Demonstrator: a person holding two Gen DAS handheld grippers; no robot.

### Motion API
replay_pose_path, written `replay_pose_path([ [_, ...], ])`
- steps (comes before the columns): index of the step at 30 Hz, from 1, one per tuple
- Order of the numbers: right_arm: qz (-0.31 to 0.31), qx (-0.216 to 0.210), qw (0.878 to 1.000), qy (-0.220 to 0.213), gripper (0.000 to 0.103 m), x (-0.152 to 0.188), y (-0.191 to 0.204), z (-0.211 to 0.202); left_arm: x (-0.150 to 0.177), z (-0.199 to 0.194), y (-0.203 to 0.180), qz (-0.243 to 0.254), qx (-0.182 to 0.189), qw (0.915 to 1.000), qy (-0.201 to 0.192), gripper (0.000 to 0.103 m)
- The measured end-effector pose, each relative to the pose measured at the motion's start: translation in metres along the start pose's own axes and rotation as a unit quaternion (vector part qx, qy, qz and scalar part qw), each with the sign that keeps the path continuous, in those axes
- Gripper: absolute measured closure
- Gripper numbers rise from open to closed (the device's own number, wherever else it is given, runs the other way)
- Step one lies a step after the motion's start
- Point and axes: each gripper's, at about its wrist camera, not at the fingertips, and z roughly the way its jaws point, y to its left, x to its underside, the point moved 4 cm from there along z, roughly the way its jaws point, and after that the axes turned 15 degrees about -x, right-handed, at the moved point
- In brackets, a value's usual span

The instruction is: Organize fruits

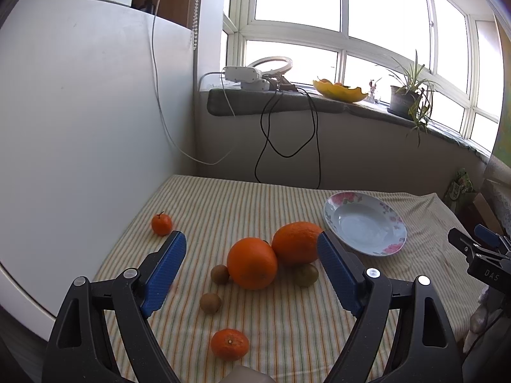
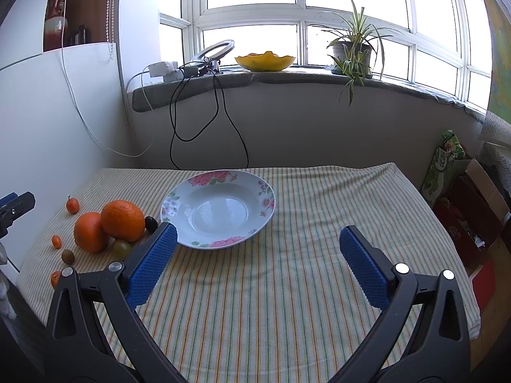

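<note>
striped cloth [image 2: 287,287] covers a table under a bright window. two big oranges [image 1: 252,263] touch each other mid-table, w/ small brownish-green fruits [image 1: 219,274] and mandarins [image 1: 229,344] scattered near them. floral plate [image 2: 220,210] sits just right of the pile, nothing in it. left gripper [image 1: 252,271] hovers over the fruit, jaws wide apart, holding nothing. right gripper [image 2: 255,255] also spread wide, near the plate, over bare cloth.

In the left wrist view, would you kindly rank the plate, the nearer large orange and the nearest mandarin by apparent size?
1. plate
2. nearer large orange
3. nearest mandarin, smallest-looking although it lies closest to the camera.
</note>
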Motion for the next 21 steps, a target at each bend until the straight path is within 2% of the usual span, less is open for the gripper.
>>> replay_pose_path([
  [21,-0.002,-0.001,1.0,0.0,0.0,0.0007,0.0027,0.001,-0.0024,-0.0001,0.002,-0.003,0.007,1.0,-0.001,0.019],
])
